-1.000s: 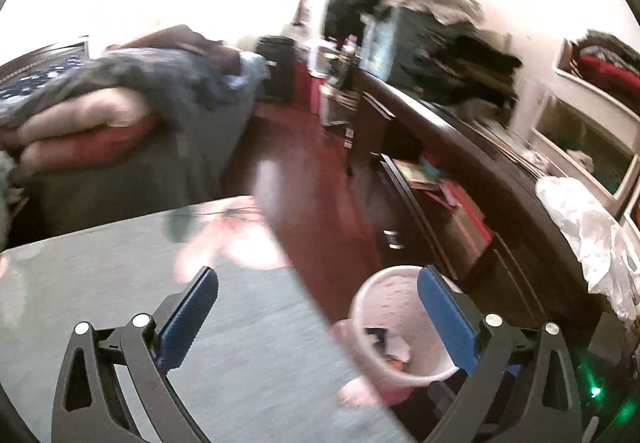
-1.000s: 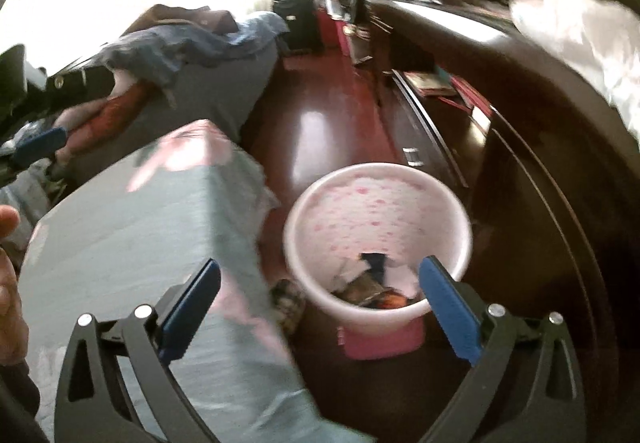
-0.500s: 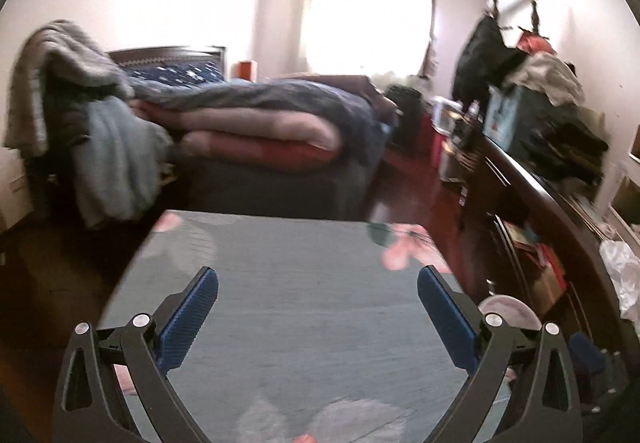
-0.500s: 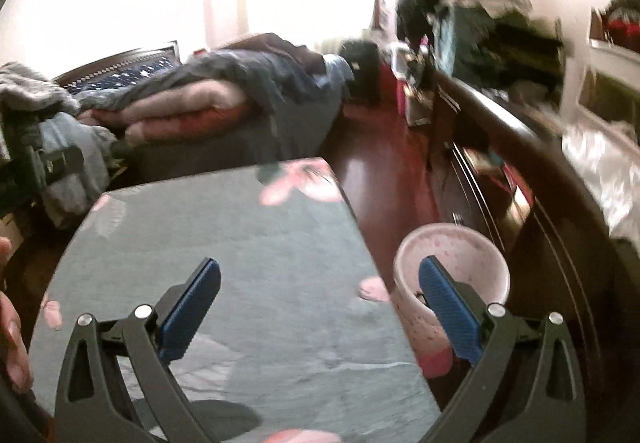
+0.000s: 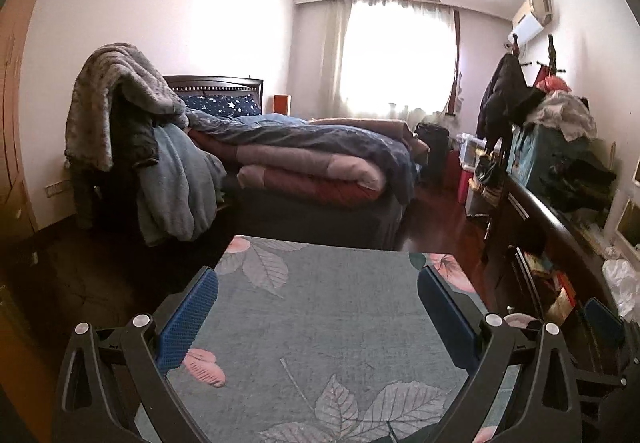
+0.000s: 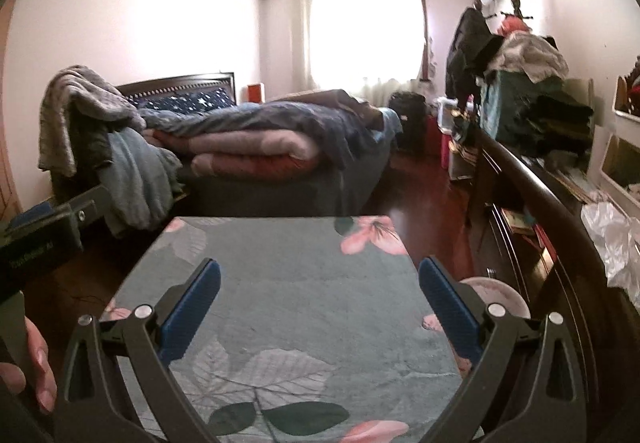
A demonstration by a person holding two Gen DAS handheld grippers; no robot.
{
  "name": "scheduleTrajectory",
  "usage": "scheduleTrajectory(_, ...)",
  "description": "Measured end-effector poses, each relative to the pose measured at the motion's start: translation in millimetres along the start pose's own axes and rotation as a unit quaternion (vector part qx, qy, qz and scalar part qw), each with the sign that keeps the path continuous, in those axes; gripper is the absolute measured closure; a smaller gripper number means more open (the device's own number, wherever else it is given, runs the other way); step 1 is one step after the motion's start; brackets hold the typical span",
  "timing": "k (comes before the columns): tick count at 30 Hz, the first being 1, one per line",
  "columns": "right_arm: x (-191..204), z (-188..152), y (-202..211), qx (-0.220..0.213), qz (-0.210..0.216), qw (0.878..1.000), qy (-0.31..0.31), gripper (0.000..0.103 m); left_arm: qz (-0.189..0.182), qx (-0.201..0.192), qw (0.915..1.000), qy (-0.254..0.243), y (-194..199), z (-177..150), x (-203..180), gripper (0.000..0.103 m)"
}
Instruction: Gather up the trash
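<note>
My left gripper (image 5: 318,313) is open and empty above a table with a teal floral cloth (image 5: 320,303). My right gripper (image 6: 320,301) is open and empty above the same cloth (image 6: 280,283). No trash shows on the cloth. The pink trash bin (image 6: 500,295) stands on the floor at the table's right side, mostly hidden behind my right finger; only its rim (image 5: 520,320) shows in the left wrist view. The left gripper's body (image 6: 44,235) shows at the left edge of the right wrist view.
A bed with piled quilts (image 5: 312,159) lies beyond the table. A blanket-covered chair (image 5: 132,147) stands at left. A dark long dresser (image 6: 532,179) with clothes and a white plastic bag (image 6: 612,239) runs along the right wall. Red wooden floor (image 6: 420,195) lies between.
Both grippers have swung up and left from looking down at the trash bin to facing level across the table toward the bed. Both stayed open and empty.
</note>
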State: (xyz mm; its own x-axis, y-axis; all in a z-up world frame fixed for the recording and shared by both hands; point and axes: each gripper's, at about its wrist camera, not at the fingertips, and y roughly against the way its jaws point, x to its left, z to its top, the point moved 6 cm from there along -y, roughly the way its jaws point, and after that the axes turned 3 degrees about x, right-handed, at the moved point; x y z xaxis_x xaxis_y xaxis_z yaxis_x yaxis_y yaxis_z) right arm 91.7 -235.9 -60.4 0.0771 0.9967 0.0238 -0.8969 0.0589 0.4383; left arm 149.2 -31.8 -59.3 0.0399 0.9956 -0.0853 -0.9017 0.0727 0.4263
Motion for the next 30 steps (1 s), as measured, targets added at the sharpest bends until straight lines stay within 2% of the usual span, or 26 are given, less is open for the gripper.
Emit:
scheduleTrajectory(5,15,13,24,-0.026,0.012,1.000,0.004,0.003,0.007,-0.026,0.9995,0.015,28,6,23,0.004)
scheduleTrajectory(14,46,23,53,-0.055,0.022,0.998,0.026,0.003,0.038,-0.069,0.9968,0.012,63,14,42,0.004)
scheduleTrajectory(30,47,24,67,-0.068,0.014,0.997,0.033,0.003,0.049,-0.077,0.9956,0.021,75,16,52,0.004)
